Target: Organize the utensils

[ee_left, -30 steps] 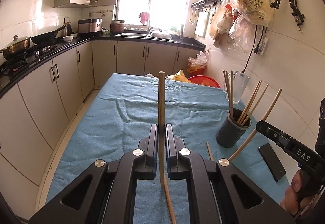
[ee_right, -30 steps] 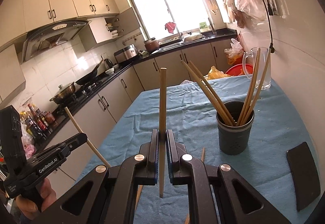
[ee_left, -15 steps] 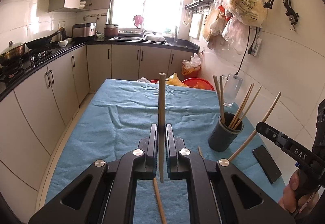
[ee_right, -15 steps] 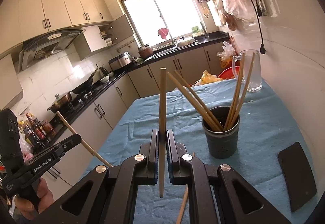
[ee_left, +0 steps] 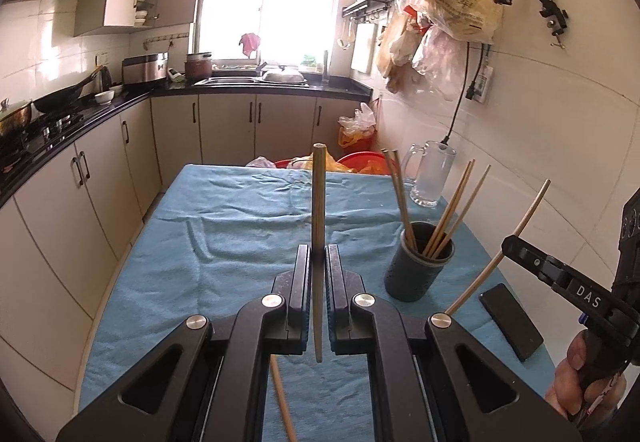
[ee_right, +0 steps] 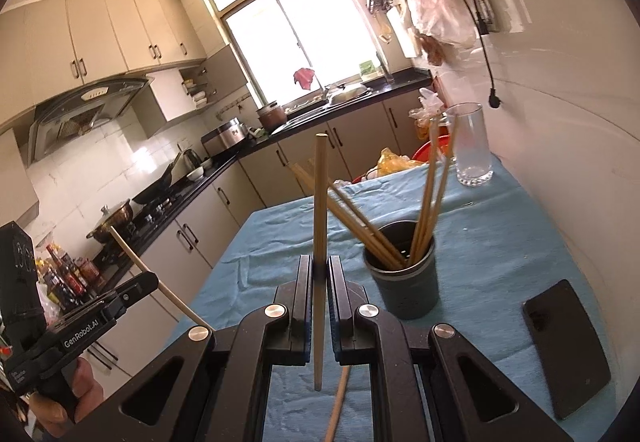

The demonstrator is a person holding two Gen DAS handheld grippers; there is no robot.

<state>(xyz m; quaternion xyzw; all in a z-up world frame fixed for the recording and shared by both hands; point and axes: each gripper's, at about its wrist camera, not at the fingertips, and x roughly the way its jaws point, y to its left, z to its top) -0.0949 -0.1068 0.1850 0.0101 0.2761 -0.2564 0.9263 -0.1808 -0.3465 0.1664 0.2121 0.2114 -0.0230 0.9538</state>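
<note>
- Left wrist view: the left gripper (ee_left: 318, 262) pinches one wooden chopstick (ee_left: 318, 226) between its closed jaws; the stick stands nearly upright, its tip rising above the far edge of the table and its lower end hanging below the pads.
- Under the gripper a loose chopstick (ee_left: 283, 400) lies on the blue tablecloth (ee_left: 240, 242), at the near edge.
- To the right stands the dark holder cup (ee_left: 418, 270) with several chopsticks leaning out of it; a glass mug (ee_left: 430, 177) sits beyond it by the wall, and a black phone (ee_left: 512, 316) lies flat on the near side of the cup.
- At the far right the right gripper (ee_left: 508, 244), held in a hand (ee_left: 580, 382), clamps its own chopstick, tilted up toward the wall.
- Right wrist view: the right gripper (ee_right: 319, 270) is pressed shut on a chopstick (ee_right: 319, 234) held almost vertical, just left of the holder cup (ee_right: 404, 282), apart from it.
- Another stick (ee_right: 338, 408) lies on the cloth (ee_right: 500, 242) beneath the jaws.
- At the left edge the left gripper (ee_right: 150, 282) grips a slanted chopstick, off the table's side, with a hand (ee_right: 60, 394) below it.
- The phone (ee_right: 566, 346) lies at the near right, the glass mug (ee_right: 470, 145) at the far right.
</note>
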